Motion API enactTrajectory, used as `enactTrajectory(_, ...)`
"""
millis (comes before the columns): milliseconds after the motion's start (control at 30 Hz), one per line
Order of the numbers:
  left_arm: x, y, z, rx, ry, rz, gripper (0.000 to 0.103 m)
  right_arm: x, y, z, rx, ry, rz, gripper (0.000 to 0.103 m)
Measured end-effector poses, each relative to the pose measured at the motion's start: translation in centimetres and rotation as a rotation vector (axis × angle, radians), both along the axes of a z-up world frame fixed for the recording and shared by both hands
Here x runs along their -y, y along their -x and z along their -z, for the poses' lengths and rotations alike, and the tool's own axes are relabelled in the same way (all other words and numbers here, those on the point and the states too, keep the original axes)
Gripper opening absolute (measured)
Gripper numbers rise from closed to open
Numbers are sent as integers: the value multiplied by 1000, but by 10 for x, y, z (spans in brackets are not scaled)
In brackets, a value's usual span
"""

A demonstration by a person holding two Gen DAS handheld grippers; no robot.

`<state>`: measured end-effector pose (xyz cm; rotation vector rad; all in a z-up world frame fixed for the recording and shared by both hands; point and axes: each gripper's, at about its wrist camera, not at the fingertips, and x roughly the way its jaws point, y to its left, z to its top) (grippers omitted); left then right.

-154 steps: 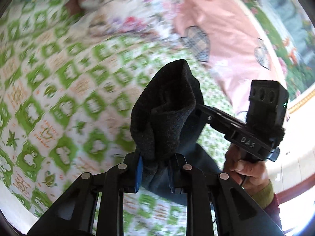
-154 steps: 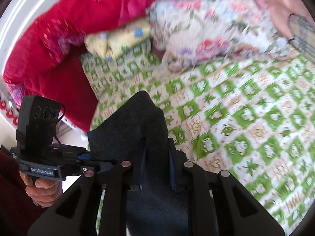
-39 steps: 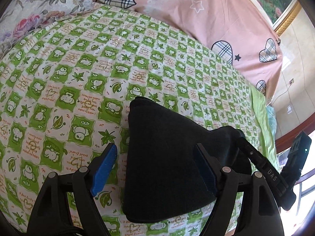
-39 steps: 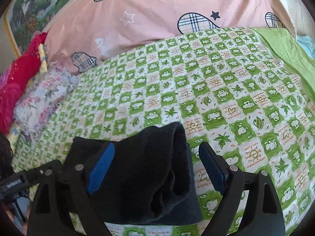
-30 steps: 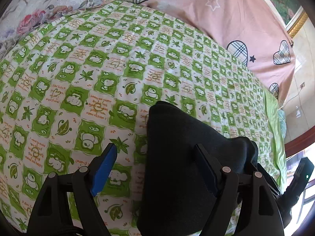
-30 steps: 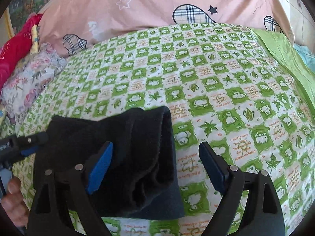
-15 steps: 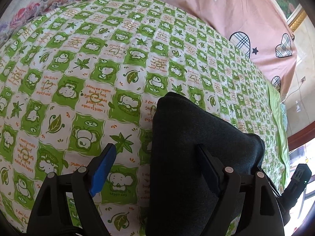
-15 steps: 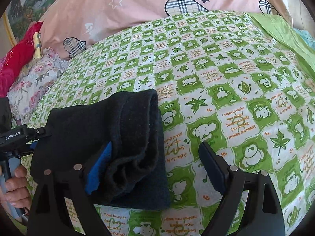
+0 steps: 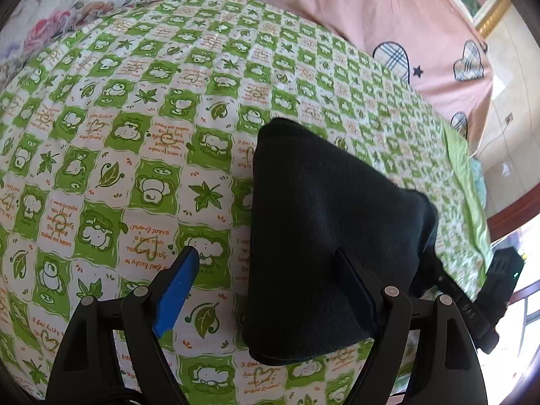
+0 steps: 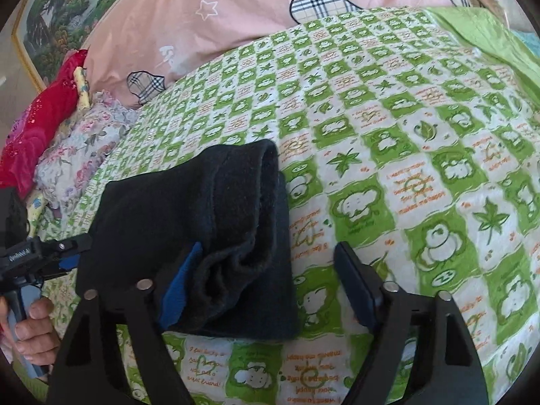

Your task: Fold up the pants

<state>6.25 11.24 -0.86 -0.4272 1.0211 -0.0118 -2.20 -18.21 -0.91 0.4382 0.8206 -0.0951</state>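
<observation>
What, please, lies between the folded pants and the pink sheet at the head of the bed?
Only bare green-checked bedspread lies between the pants and the pink sheet; both wrist views show this.

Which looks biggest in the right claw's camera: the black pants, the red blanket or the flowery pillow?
1. Black pants, biggest, though they lie nearest the camera.
2 and 3. Flowery pillow and red blanket look about alike; both sit far off at the picture's edge and are partly cut off, so I won't rank them.
</observation>
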Motion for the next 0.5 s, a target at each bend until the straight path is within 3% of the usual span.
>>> enactTrajectory(100,2,-3,8,-20,-27,2,83,0,-2,2,-2,-22,-13,71)
enactTrajectory(367,-11,-8,25,-30,43,-2,80,1,2,6,15,-84,-55,71)
enactTrajectory(500,-11,-9,25,-23,66,11,67,-3,1,6,13,-97,-82,70)
